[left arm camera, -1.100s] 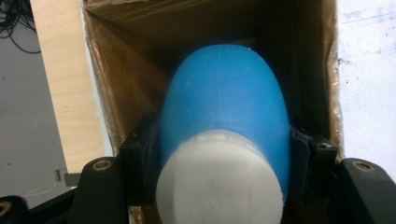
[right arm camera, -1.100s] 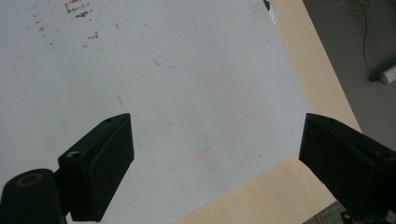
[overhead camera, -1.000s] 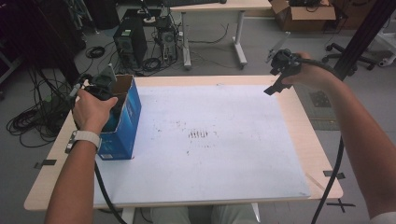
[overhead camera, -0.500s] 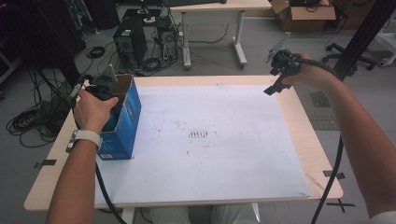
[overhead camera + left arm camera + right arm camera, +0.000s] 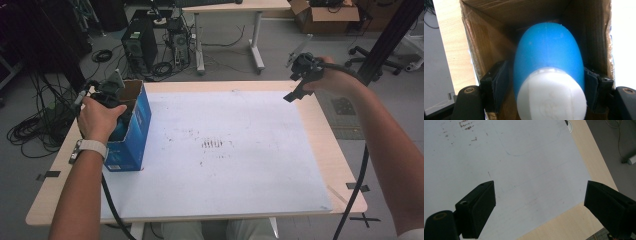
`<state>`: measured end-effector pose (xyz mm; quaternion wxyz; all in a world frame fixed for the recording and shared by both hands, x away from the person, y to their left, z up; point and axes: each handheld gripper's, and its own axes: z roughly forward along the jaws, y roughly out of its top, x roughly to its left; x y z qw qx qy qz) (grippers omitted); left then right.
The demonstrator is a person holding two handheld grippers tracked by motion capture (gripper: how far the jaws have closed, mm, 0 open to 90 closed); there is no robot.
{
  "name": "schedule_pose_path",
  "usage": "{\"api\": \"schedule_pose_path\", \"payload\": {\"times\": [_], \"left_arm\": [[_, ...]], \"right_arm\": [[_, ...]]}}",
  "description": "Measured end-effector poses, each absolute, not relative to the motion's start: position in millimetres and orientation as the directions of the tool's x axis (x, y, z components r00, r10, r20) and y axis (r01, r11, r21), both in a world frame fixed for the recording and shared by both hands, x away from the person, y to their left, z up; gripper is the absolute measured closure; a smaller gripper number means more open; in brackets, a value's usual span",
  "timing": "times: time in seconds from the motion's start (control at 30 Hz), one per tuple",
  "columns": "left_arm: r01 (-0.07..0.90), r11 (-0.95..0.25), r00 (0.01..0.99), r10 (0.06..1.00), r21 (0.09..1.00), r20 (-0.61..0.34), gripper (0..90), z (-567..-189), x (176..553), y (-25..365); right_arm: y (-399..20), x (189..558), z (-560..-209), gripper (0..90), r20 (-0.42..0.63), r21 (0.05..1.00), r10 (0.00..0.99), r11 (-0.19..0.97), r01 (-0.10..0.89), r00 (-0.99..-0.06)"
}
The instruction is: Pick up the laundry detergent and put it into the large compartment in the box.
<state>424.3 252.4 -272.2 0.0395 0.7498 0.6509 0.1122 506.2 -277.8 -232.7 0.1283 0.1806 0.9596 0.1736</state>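
Observation:
A blue bottle [image 5: 548,52] with a white cap [image 5: 551,97] sits inside an open blue cardboard box [image 5: 134,126] at the table's left edge. My left gripper [image 5: 546,83] reaches down into the box, with its two black pads against the bottle's sides, shut on it. In the high view a hand covers the left gripper [image 5: 107,94] at the box's mouth. My right gripper [image 5: 296,92] is held in the air over the far right corner of the table. In its own view, the right gripper [image 5: 539,200] is wide open with nothing between its jaws.
A white sheet [image 5: 225,150] covers most of the wooden table [image 5: 340,165], with a few dark smudges near its middle. The box's brown inner walls [image 5: 499,17] closely surround the bottle. Computer towers, cables and another table stand on the floor beyond the far edge.

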Motion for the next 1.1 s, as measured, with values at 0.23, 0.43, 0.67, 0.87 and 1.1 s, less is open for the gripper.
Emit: {"api": "schedule_pose_path", "payload": {"times": [0.23, 0.43, 0.67, 0.87, 1.1], "left_arm": [[0.967, -0.142, 0.123, 0.987, 0.21, 0.105, 25.2, -267.4, 421.8, 255.3], [0.962, -0.152, 0.133, 0.986, 0.228, 0.095, 22.1, -257.8, 419.7, 254.1], [0.958, -0.166, 0.145, 0.984, 0.236, 0.102, 21.6, -247.9, 418.2, 249.9], [0.954, -0.168, 0.147, 0.984, 0.247, 0.104, 21.0, -236.4, 414.9, 249.6], [0.949, -0.19, 0.172, 0.981, 0.252, 0.094, 20.9, -222.5, 408.5, 246.4]], "right_arm": [[-277.4, 505.0, -230.6, 10.5, -0.186, 0.379, 0.389, 0.875, 0.3, -0.902], [-276.5, 504.1, -230.3, 10.5, -0.187, 0.379, 0.387, 0.876, 0.298, -0.903], [-276.9, 501.4, -227.9, 10.6, -0.189, 0.382, 0.388, 0.875, 0.296, -0.902], [-279.0, 499.4, -225.5, 10.5, -0.193, 0.385, 0.39, 0.874, 0.296, -0.9], [-278.7, 497.0, -223.7, 10.5, -0.196, 0.386, 0.388, 0.875, 0.293, -0.901]]}}
